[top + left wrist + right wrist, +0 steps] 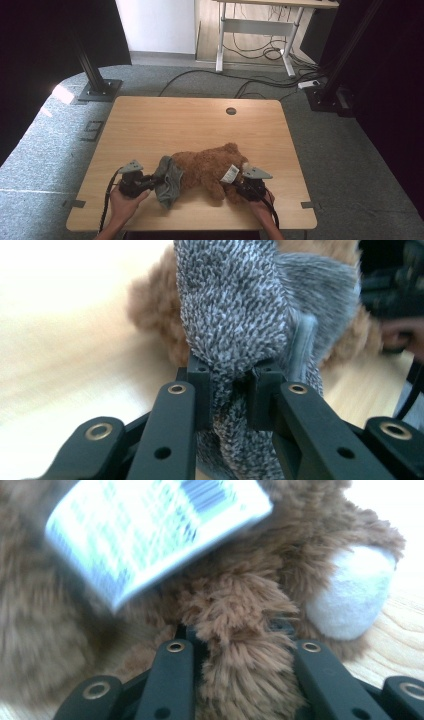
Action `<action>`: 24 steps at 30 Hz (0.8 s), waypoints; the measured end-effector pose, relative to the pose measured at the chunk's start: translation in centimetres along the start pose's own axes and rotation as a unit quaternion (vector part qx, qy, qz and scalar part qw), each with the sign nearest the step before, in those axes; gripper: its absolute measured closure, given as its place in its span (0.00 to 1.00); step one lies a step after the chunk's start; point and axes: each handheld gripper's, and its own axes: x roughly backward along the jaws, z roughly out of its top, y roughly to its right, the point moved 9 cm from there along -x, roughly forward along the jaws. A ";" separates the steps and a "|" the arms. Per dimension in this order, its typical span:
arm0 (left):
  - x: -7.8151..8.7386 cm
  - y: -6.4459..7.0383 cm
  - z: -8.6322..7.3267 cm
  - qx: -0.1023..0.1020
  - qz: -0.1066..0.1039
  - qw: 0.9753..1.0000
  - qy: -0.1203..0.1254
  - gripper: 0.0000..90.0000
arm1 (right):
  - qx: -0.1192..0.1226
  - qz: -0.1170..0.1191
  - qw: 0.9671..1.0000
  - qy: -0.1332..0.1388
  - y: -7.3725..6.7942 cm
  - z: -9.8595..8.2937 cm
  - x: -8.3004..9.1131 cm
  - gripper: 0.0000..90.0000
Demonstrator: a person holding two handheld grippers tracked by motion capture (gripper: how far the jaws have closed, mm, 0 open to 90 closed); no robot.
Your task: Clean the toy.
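Note:
A brown teddy bear [207,167] lies on its side near the front of the wooden table [170,120], with a white paper tag [229,174] on it. A grey knitted garment [169,179] covers its left end. My left gripper [153,182] is shut on that grey garment [235,320], whose fabric bunches between the jaws. My right gripper [239,186] is shut on a tuft of the bear's brown fur [240,645], just under the tag [150,530] and beside a white paw pad [352,592].
A hole [230,111] sits in the table near its far edge. Beyond the table stand a white desk frame [255,30], floor cables [235,82] and two black posts on base plates [97,90].

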 end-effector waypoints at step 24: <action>-3.2 -4.1 6.4 0.066 -0.010 0.998 0.018 0.84 | 0.009 -0.022 1.000 0.014 0.8 2.1 -2.9 0.79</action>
